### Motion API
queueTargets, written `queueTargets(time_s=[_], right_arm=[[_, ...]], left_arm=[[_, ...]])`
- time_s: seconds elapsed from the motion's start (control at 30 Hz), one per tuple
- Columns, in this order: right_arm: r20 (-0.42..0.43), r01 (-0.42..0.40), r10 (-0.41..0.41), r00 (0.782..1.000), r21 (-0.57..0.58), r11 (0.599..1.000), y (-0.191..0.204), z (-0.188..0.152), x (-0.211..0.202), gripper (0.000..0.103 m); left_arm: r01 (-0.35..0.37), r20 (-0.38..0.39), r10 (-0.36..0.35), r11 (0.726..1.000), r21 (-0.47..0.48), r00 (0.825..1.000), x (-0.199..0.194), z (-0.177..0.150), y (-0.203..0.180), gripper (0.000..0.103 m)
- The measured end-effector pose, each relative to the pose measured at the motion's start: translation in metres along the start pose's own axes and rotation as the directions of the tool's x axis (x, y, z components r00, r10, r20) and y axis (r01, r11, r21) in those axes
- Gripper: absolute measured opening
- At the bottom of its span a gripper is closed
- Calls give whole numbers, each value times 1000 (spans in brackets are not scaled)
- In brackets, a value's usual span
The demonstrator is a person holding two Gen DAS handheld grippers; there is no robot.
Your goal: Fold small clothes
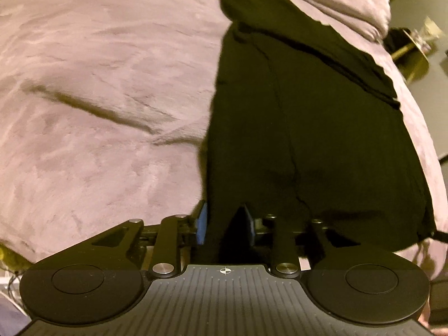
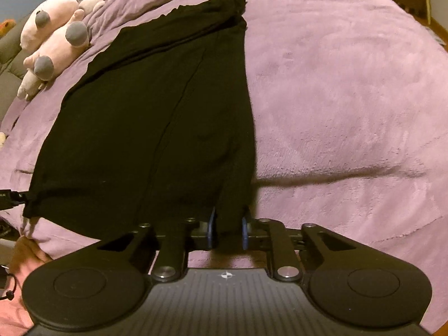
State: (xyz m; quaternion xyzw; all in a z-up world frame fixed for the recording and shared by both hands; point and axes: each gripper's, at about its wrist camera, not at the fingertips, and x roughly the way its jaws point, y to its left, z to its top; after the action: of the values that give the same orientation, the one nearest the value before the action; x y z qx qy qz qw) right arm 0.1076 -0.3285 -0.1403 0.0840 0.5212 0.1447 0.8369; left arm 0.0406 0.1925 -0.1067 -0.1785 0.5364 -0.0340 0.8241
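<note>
A purple blanket [image 2: 350,98] spreads ahead of both grippers, with the black garment [image 2: 156,117] stretched flat on it, running forward from the jaws. The left gripper [image 1: 225,225] is clamped on the garment's near left corner, the right gripper [image 2: 227,228] on its near right corner. Pink plush toys [image 2: 53,42] lie far forward-left of the right jaws.

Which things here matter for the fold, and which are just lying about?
In the job:
black garment
left gripper, shut on its near edge
right gripper, shut on the same edge

Lying about:
pink plush toys
purple blanket underneath
</note>
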Motion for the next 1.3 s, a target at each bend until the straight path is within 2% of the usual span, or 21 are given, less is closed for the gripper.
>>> queueTargets(time_s=[0.03, 0.07, 0.1, 0.17, 0.23, 0.37, 0.47, 0.53, 0.63, 0.7, 0.83, 0.93, 1.0, 1.07, 1.13, 1.17, 1.2, 1.23, 1.27, 1.3], right_arm=[[-10, -16, 16, 1000, 17, 1000, -2, 1, 1, 8], [-17, -35, 36, 999, 34, 999, -4, 2, 2, 7], [-22, -56, 57, 998, 54, 997, -5, 4, 2, 6], [-25, -108, 111, 994, 91, 990, -9, 7, 0, 6], [-20, -173, 177, 984, 135, 976, -11, 11, -2, 6], [34, -299, 299, 954, 194, 934, -11, 32, -10, 6], [101, -365, 351, 931, 221, 904, -8, 59, -9, 6], [142, -383, 359, 922, 225, 896, -4, 81, -5, 6], [208, -363, 322, 924, 205, 909, 5, 113, 7, 6], [233, -338, 285, 930, 233, 912, 5, 132, 18, 6], [261, -239, 169, 950, 264, 935, 5, 163, 45, 6], [262, -181, 103, 960, 292, 939, 2, 179, 64, 6], [254, -157, 79, 964, 302, 940, 0, 185, 73, 6], [260, -144, 65, 964, 296, 944, -3, 189, 79, 7], [297, -120, 25, 955, 304, 945, -13, 188, 73, 9], [319, -110, 9, 948, 302, 947, -16, 188, 71, 11], [337, -107, 3, 942, 291, 951, -17, 185, 68, 16], [346, -98, -2, 938, 272, 957, -17, 182, 66, 23], [353, -56, -35, 935, 244, 968, -16, 179, 64, 33], [367, 9, -86, 926, 206, 978, -13, 176, 61, 34]], left_arm=[[9, -13, -9, 1000, 11, 1000, 0, 1, -1, 27], [18, -24, -18, 1000, 21, 1000, -1, 3, -1, 13], [33, -36, -32, 999, 22, 999, -2, 4, -1, 8], [104, -52, -105, 994, -12, 993, -7, 9, -1, 8], [159, -31, -159, 987, -1, 987, -18, 15, -6, 8], [283, 95, -280, 959, -17, 955, -44, 41, -20, 7], [324, 194, -313, 945, -30, 930, -51, 71, -26, 7], [330, 245, -307, 942, -56, 919, -49, 90, -26, 7], [300, 306, -253, 947, -115, 918, -35, 119, -20, 7], [260, 327, -193, 950, -174, 925, -19, 136, -15, 7], [179, 293, -103, 953, -245, 950, 15, 157, -2, 8], [143, 273, -67, 952, -271, 960, 31, 165, 2, 7], [138, 277, -57, 949, -284, 959, 36, 168, 7, 7], [159, 302, -61, 937, -311, 951, 33, 167, 15, 12], [176, 324, -76, 940, -292, 943, 29, 165, 19, 19], [180, 322, -93, 951, -253, 942, 28, 164, 19, 27], [174, 314, -102, 961, -214, 944, 29, 164, 17, 40], [154, 306, -97, 974, -167, 947, 28, 162, 14, 43], [130, 302, -87, 984, -125, 949, 29, 160, 10, 44], [106, 292, -78, 991, -83, 953, 31, 159, 7, 45]])
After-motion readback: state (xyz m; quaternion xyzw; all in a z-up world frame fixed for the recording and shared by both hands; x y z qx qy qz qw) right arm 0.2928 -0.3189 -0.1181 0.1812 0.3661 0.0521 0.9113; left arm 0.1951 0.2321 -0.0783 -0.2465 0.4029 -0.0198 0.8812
